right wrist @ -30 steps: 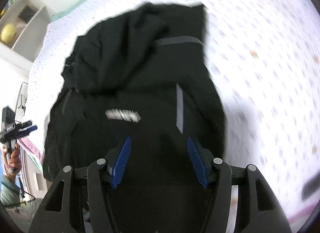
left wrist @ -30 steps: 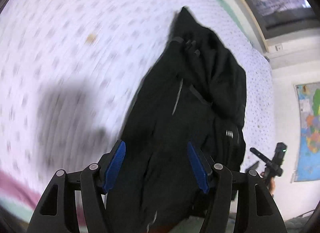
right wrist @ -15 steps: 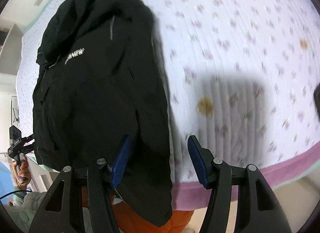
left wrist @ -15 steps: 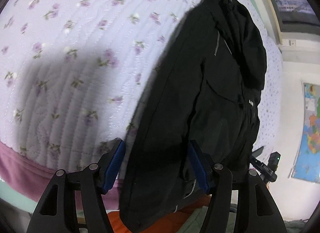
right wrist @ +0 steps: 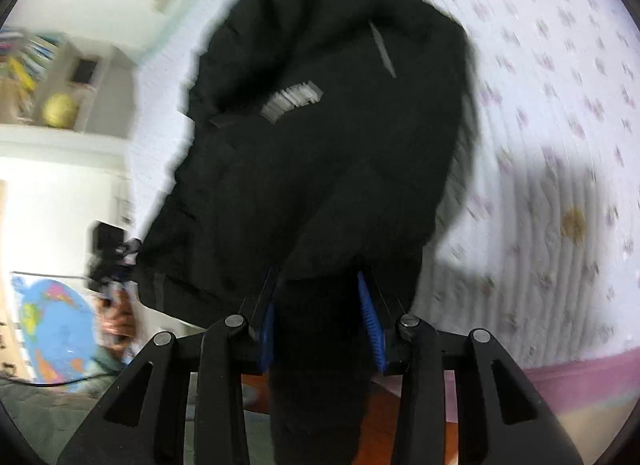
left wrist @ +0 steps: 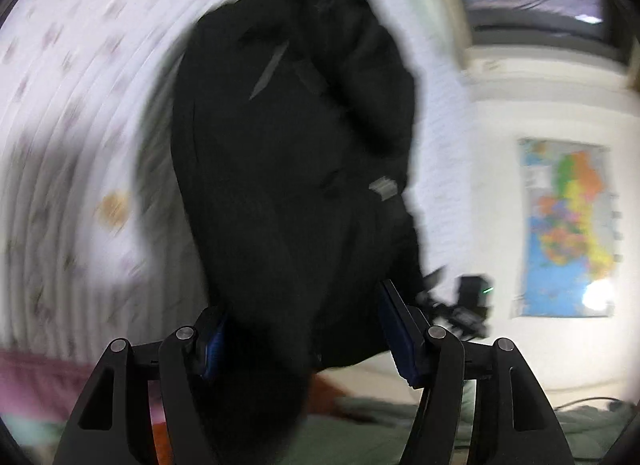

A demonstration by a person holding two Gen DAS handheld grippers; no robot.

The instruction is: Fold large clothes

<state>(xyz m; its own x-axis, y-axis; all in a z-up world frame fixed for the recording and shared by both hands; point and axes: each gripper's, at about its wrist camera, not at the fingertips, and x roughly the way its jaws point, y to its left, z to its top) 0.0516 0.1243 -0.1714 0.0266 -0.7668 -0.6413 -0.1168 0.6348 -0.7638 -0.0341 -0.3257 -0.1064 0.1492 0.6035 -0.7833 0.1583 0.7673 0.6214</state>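
Note:
A large black jacket (left wrist: 288, 153) lies lengthwise on the flowered quilt (left wrist: 72, 113); both views are blurred. My left gripper (left wrist: 304, 329) is open at the jacket's near hem, which hangs over the bed edge between its blue pads (left wrist: 394, 329) and covers part of the left one. In the right wrist view the jacket (right wrist: 328, 137) shows its pale chest lettering. My right gripper (right wrist: 320, 321) is closing, with a hanging fold of the hem between its pads (right wrist: 370, 321); I do not see them squeezing it. The left gripper (right wrist: 110, 261) and its hand show at the hem's far corner.
The quilt (right wrist: 560, 105) has a pink border (right wrist: 580, 381) at the near edge. Orange and green bedding (left wrist: 380, 421) lies below the edge. A wall map (left wrist: 568, 225) hangs on the right. Shelves with a yellow ball (right wrist: 60, 109) stand behind.
Both grippers sank toward the jacket's near hem and swung, so it now fills the gaps between the pads. The right gripper's jaws have narrowed. The left jaws kept their width.

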